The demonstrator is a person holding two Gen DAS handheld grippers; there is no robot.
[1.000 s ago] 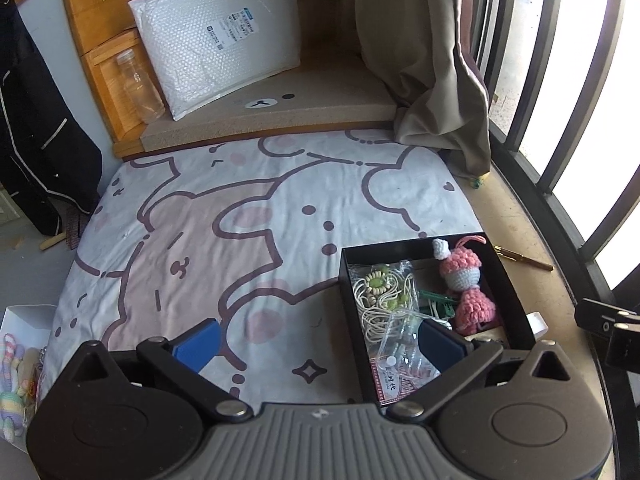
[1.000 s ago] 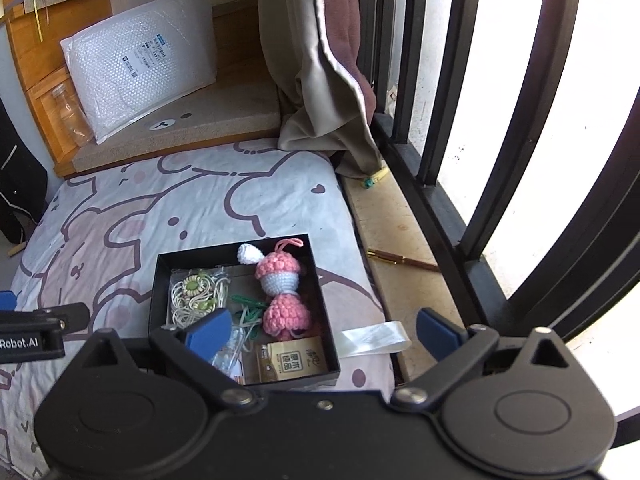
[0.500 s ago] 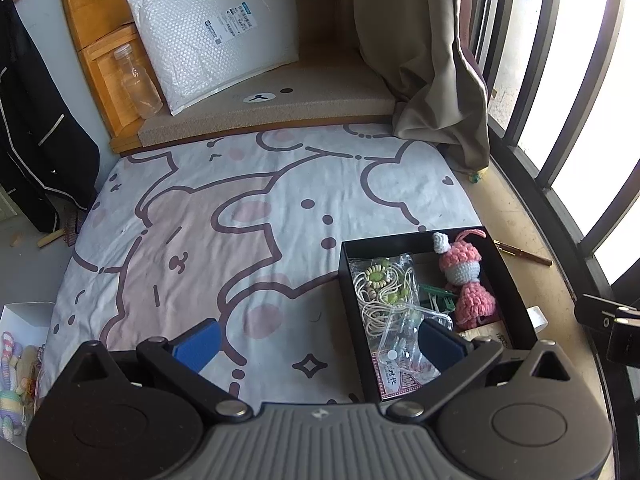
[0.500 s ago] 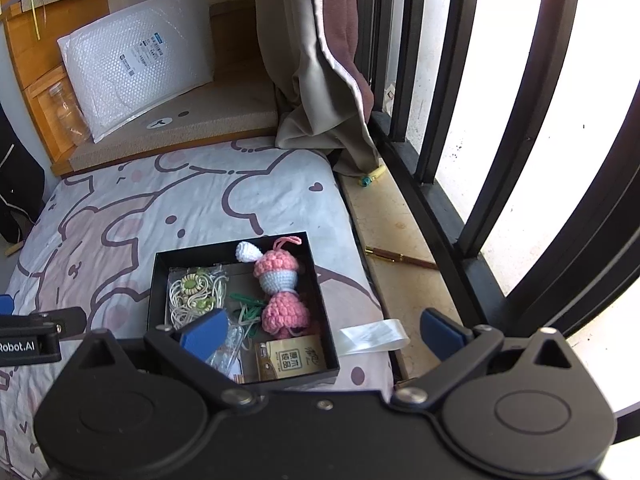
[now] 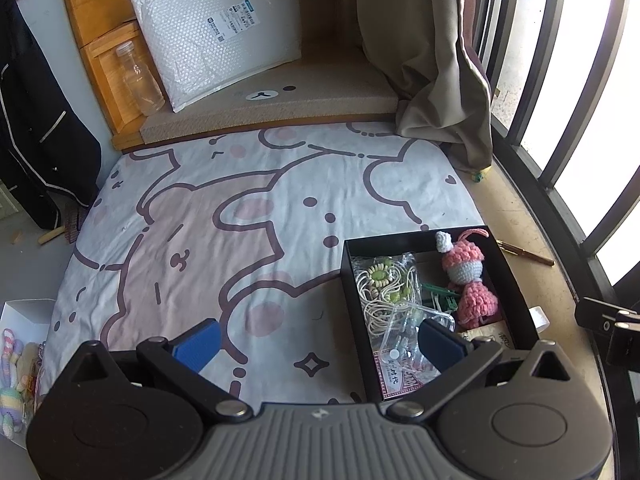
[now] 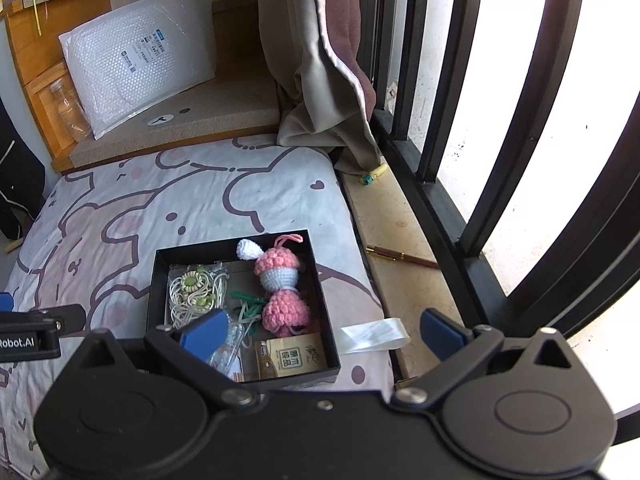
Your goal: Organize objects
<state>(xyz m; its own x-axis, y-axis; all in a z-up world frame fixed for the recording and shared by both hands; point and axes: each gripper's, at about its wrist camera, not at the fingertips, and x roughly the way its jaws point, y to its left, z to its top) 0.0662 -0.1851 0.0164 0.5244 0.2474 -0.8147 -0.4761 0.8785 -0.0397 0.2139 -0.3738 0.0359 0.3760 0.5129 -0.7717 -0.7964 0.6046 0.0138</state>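
A black box (image 6: pixel 325 320) is seen resting on the bed (image 5: pixel 248 208), near its right edge. Inside it a pink crocheted doll (image 6: pixel 280 280), a bag of beaded cords (image 6: pixel 192 292), green clips (image 6: pixel 244 300) and a card packet (image 6: pixel 290 356) are held. The left gripper (image 5: pixel 316 340) and the right gripper (image 6: pixel 322 330) are held above the near side of the box, each with fingers spread apart and nothing gripped.

The doll (image 6: pixel 280 280) is rough pink crochet yarn in a matt black card box (image 6: pixel 322 304). The bed sheet (image 5: pixel 240 208) is soft printed cloth; the parcel (image 5: pixel 224 36) is shiny bubble plastic; the cabinet (image 5: pixel 108 64) is smooth wood.
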